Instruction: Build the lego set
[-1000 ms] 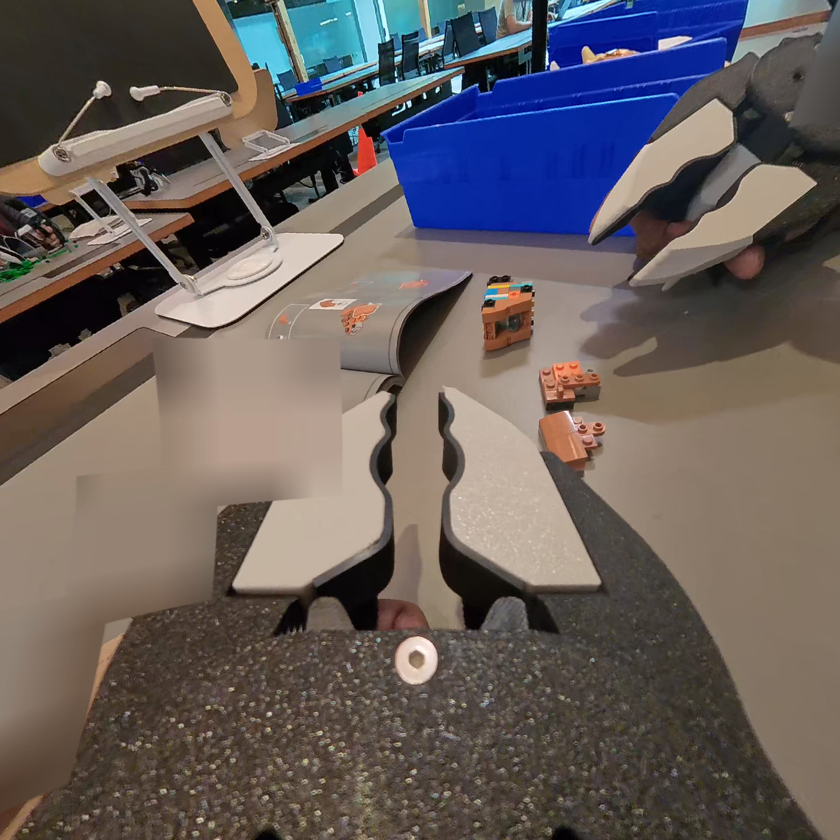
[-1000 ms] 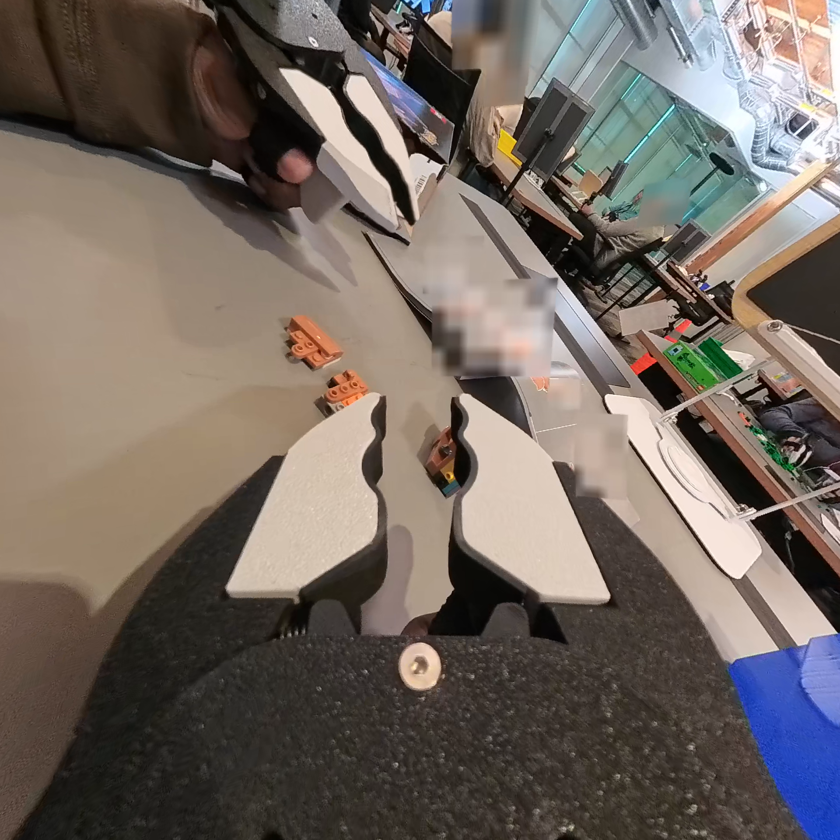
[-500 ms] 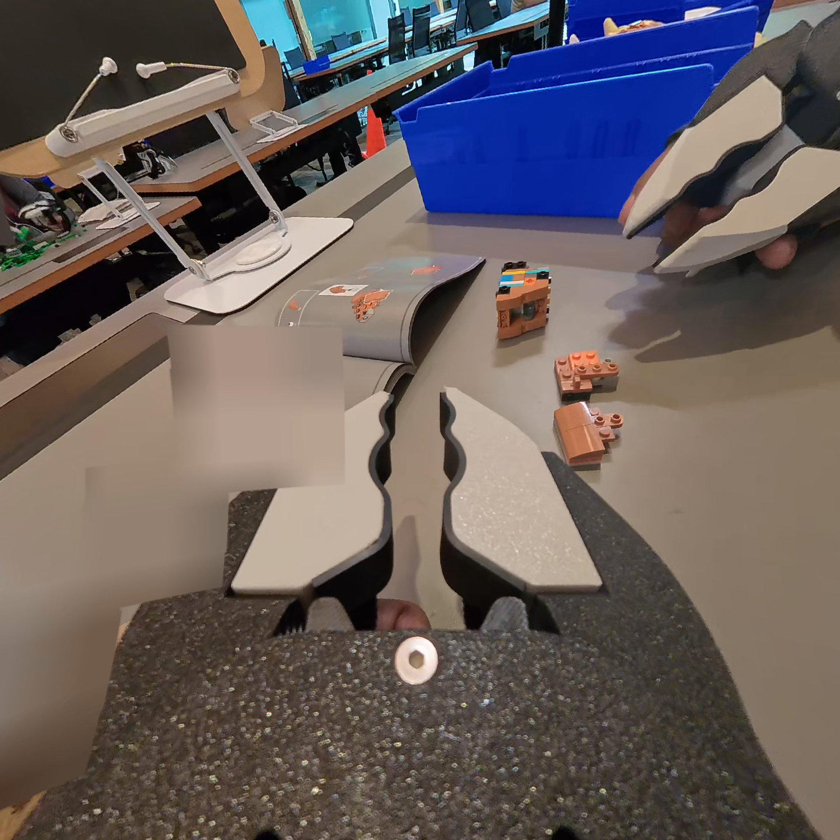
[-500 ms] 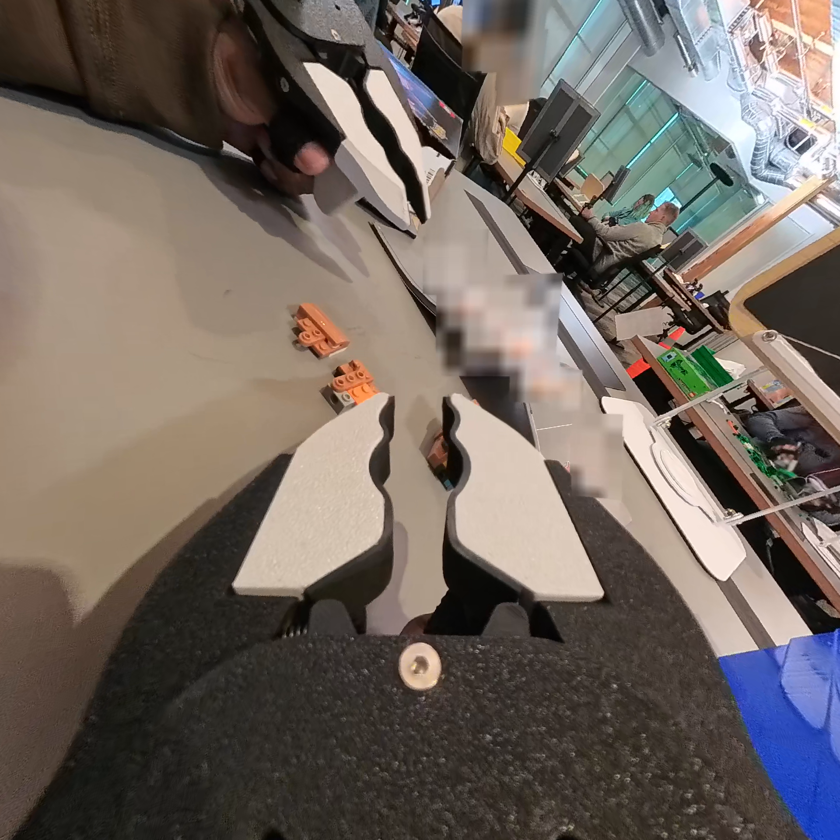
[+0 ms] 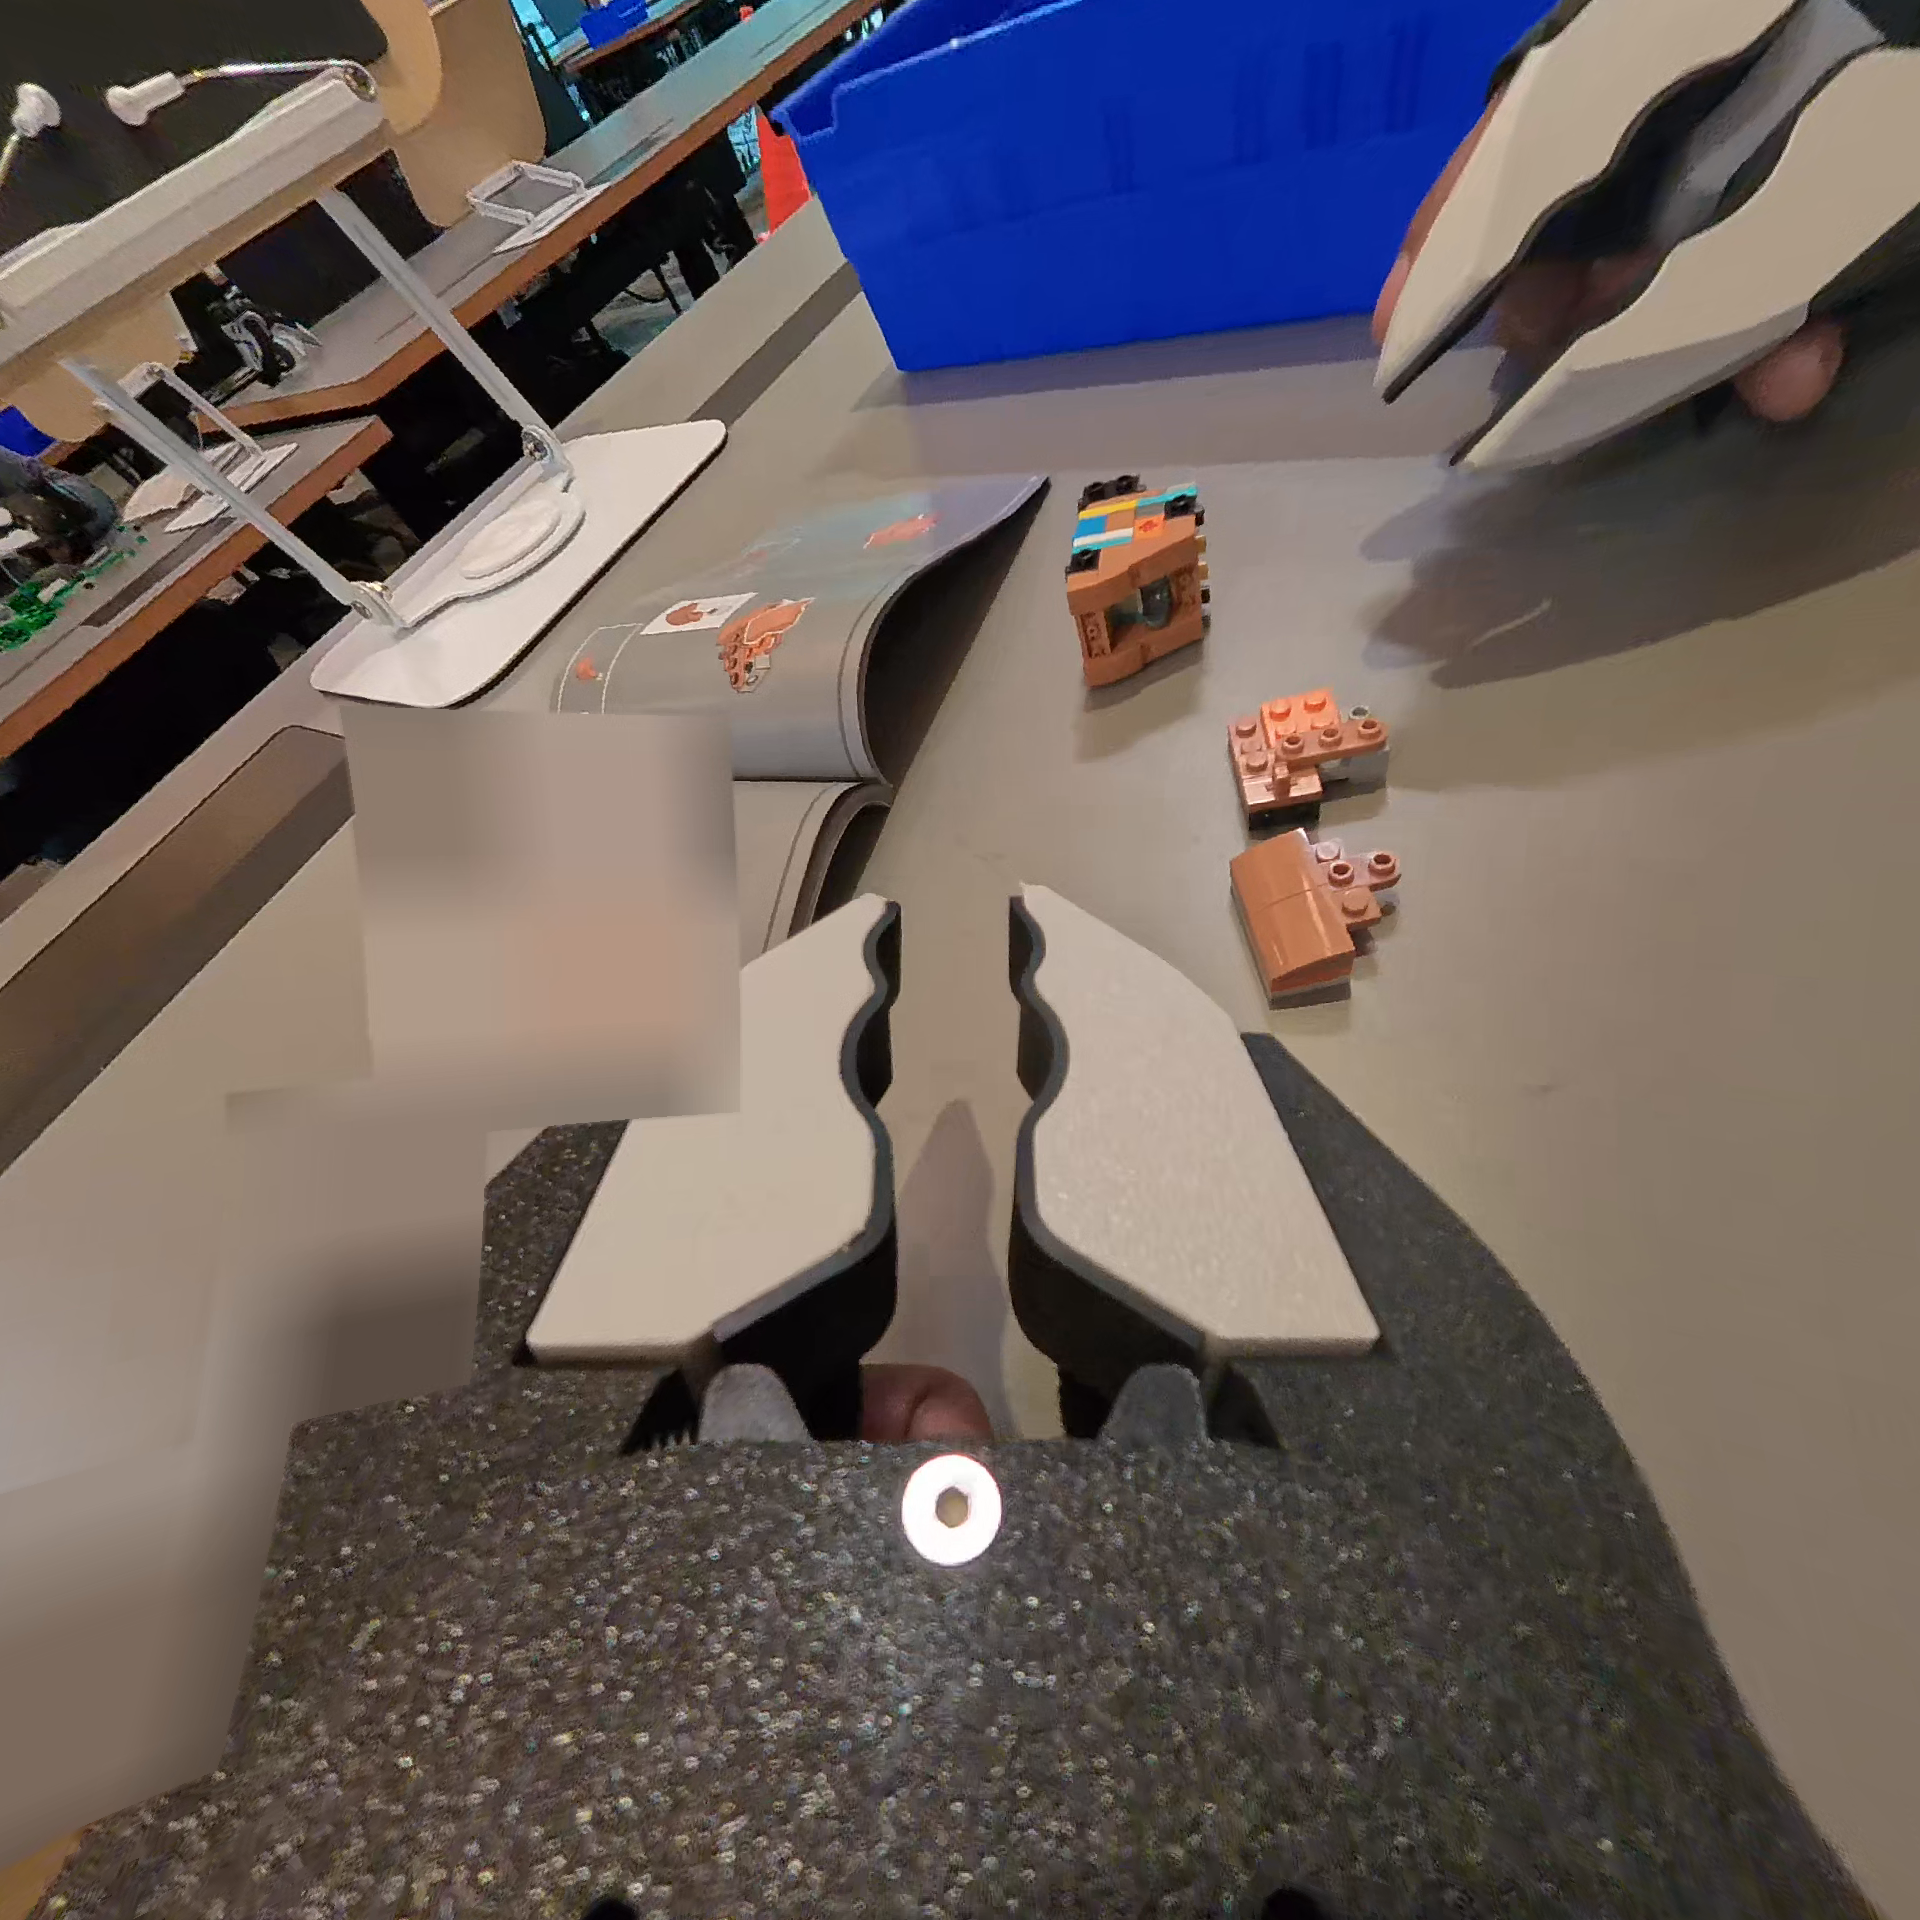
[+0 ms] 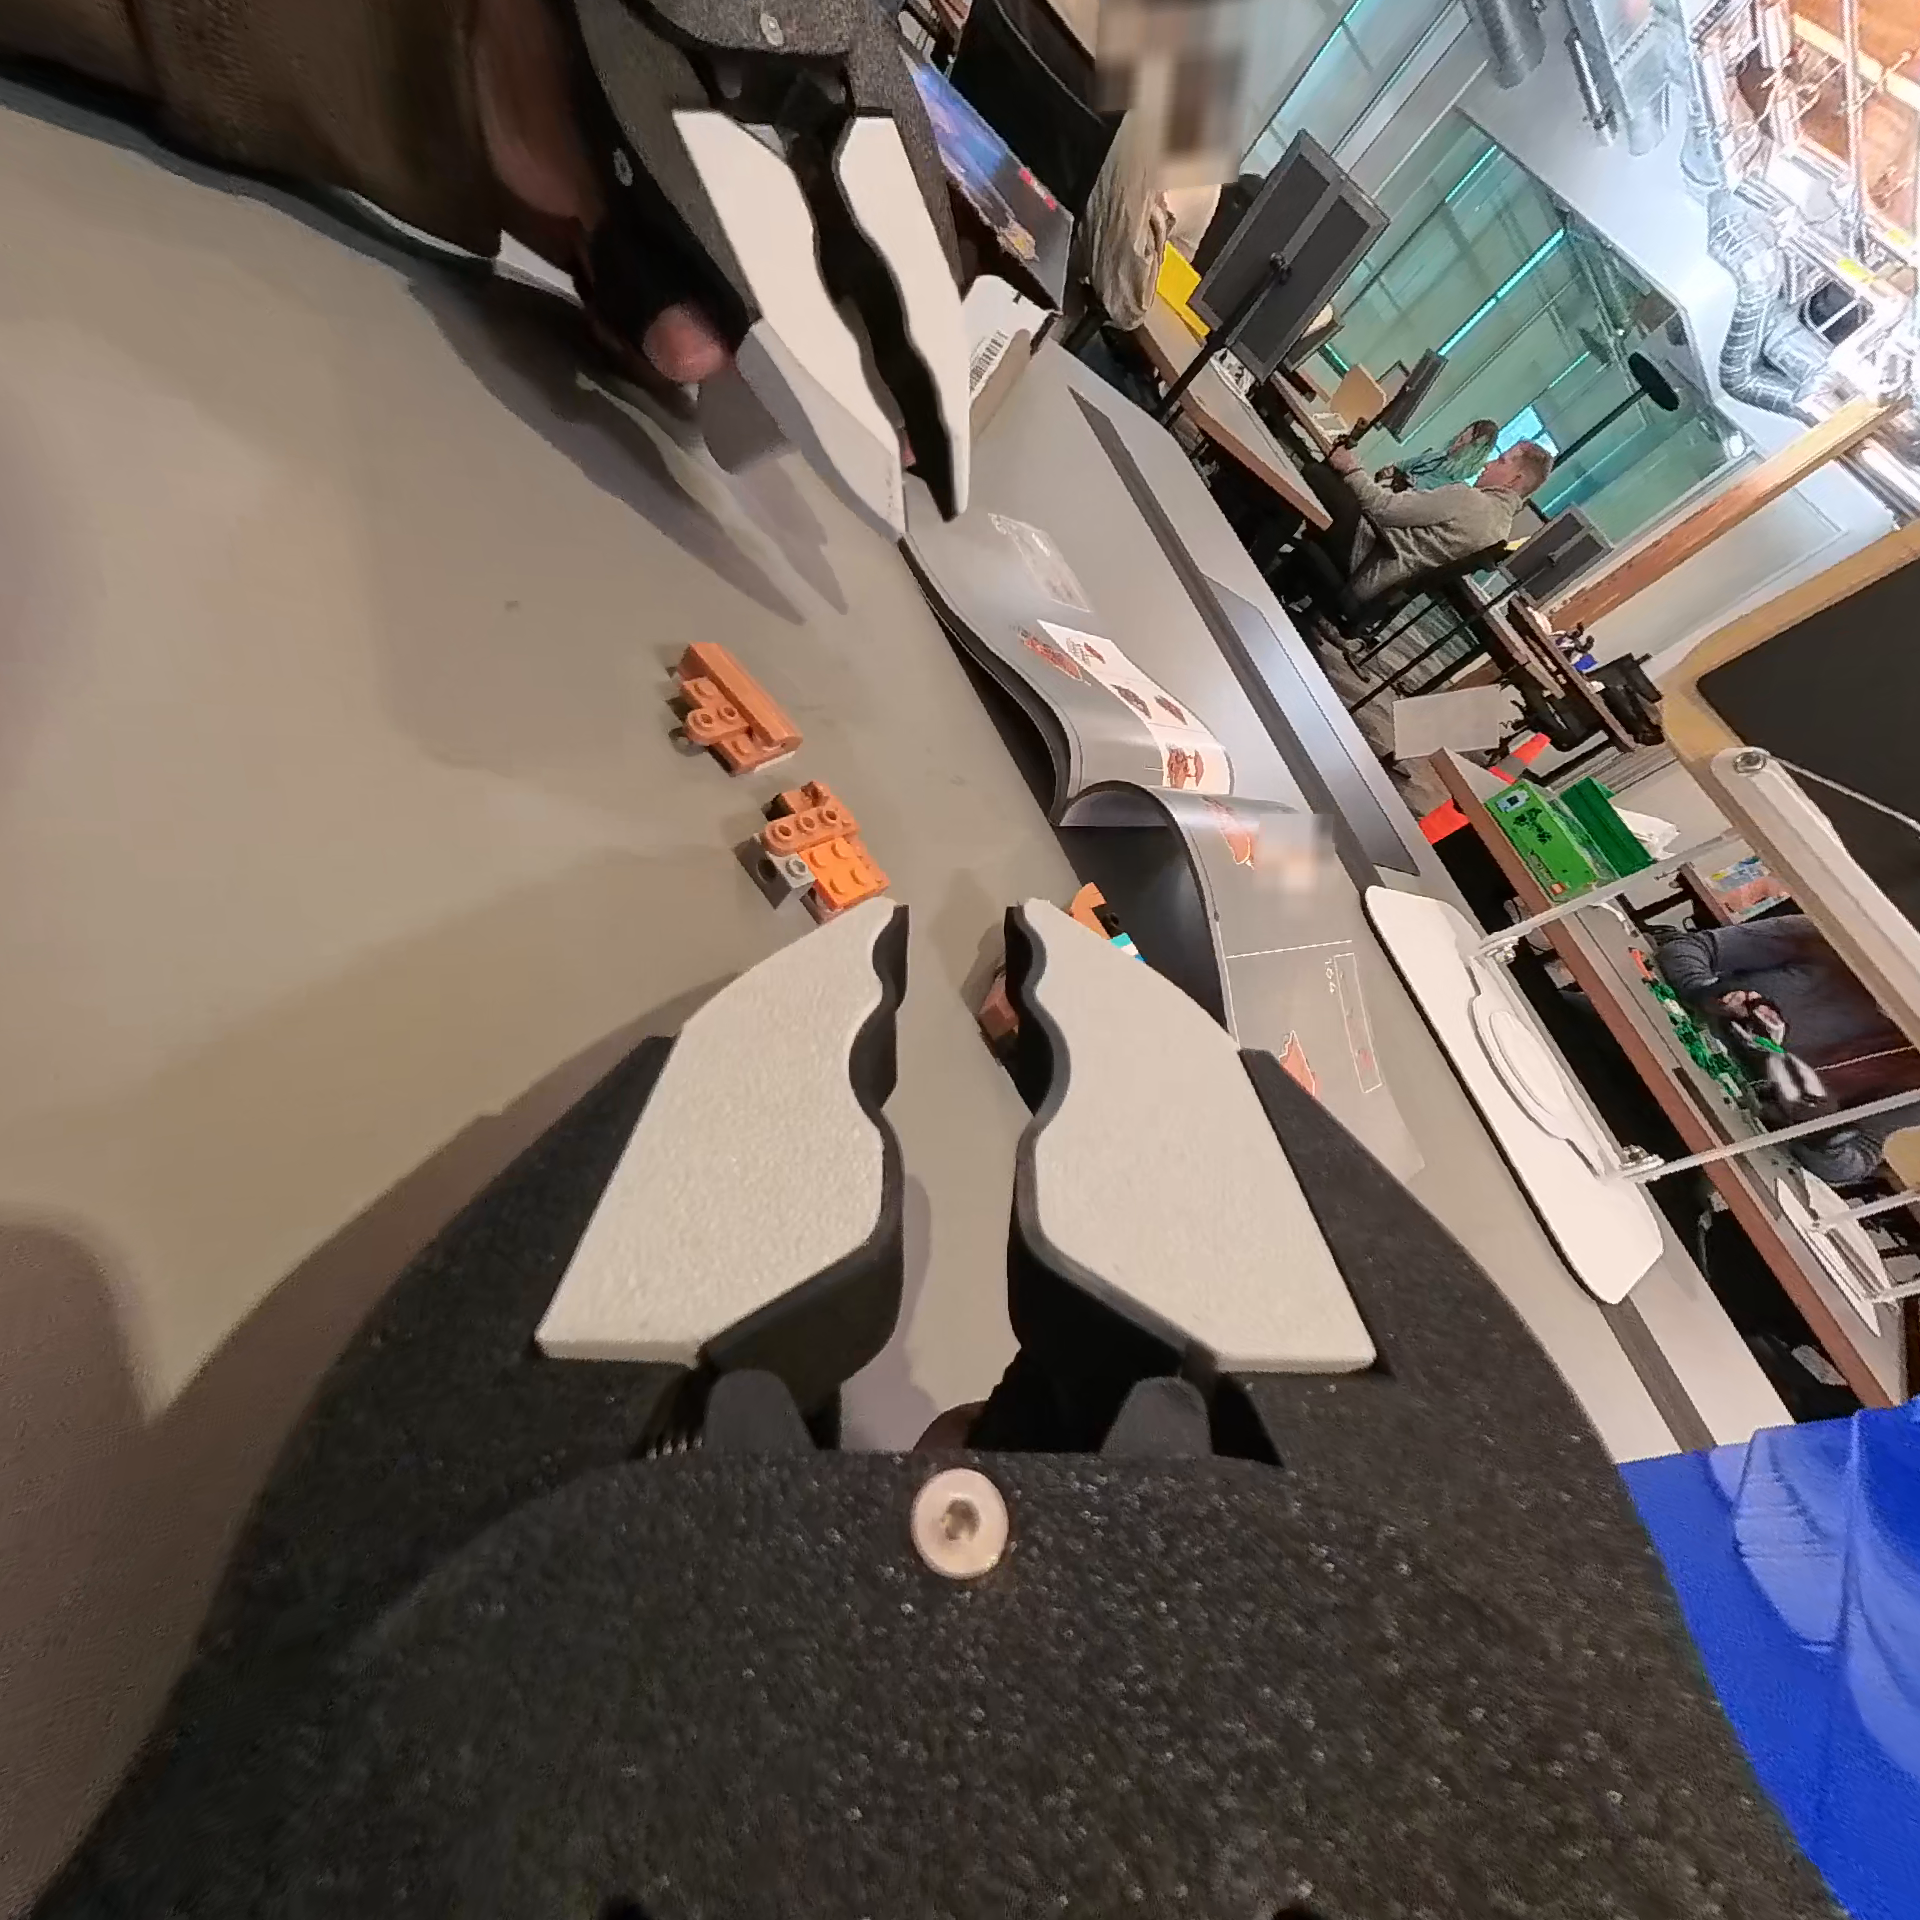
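Left wrist view is showing the whole brick block (image 5: 1138, 582); right gripper (image 6: 956, 920), fingers slightly spread and empty, is hiding most of it behind its right finger. Left gripper (image 5: 954, 909) is also parted, empty, block well ahead.

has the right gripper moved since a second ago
Yes. In the left wrist view the right gripper has pulled up and rightward, away from the blocky brown lego body lying on the grey table.

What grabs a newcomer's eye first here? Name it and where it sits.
Three brown lego pieces in a row on the grey table: the large lego block beside the open instruction booklet, then two small lego assemblies nearer the left gripper. The right gripper hovers open near the blue bin.
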A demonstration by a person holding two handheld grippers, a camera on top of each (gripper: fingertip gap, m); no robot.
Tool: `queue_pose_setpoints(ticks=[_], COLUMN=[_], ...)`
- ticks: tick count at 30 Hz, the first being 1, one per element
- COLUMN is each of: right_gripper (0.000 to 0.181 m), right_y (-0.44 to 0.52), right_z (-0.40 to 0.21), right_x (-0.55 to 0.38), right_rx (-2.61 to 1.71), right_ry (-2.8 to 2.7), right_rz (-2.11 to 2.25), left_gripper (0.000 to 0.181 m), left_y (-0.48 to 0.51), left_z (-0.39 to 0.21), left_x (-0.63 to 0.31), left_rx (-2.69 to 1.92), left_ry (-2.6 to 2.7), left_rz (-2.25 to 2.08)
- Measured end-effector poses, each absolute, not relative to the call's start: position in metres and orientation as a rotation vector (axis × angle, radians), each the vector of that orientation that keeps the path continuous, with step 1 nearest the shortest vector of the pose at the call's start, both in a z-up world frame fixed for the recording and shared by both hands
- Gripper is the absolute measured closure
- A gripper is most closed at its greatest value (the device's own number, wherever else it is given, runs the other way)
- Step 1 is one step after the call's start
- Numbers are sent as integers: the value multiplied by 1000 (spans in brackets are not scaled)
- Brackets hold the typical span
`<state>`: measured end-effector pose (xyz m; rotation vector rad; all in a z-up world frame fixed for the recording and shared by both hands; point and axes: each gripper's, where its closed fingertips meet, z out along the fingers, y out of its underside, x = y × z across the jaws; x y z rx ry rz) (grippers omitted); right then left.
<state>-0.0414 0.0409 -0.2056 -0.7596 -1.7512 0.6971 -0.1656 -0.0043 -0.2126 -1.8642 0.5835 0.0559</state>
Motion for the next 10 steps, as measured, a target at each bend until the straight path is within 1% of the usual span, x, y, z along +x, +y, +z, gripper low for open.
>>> queue_pose_setpoints(ticks=[10], right_gripper=[165], right_y=[45], right_z=[-214], right_x=[-44], right_rx=[-795], right_ry=[-1786], right_rz=[630], left_gripper=[161], left_y=[-3], left_z=[-229], left_x=[-165], left_rx=[-1951], left_ry=[648], left_rz=[156])
